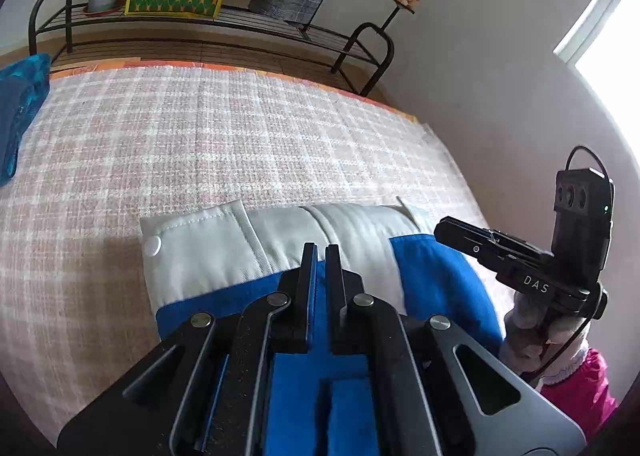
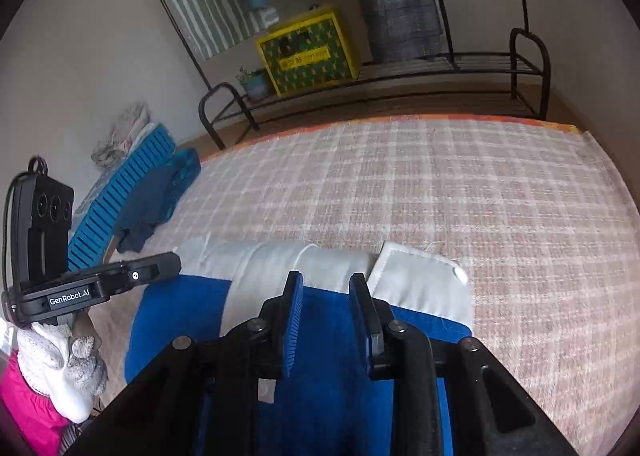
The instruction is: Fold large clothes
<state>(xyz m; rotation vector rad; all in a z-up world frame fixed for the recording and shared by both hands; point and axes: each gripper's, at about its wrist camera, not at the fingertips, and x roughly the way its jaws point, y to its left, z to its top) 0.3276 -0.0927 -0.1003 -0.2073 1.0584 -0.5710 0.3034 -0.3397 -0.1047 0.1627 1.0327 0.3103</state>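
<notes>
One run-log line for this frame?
stage: fold in progress | garment: blue-and-white, folded on bed | left gripper: shut, empty | right gripper: open, empty

Your left wrist view looks steeply down along its fingers (image 1: 320,256) from close above the blue-and-white garment (image 1: 224,256) on the bed (image 1: 200,135), facing the metal rack (image 1: 224,19) at the frame's top. Your right wrist view faces the same way, equally near. Both share the garment, bed, rack and yellow-green box (image 2: 308,51); each catches the other gripper at its edge.
</notes>
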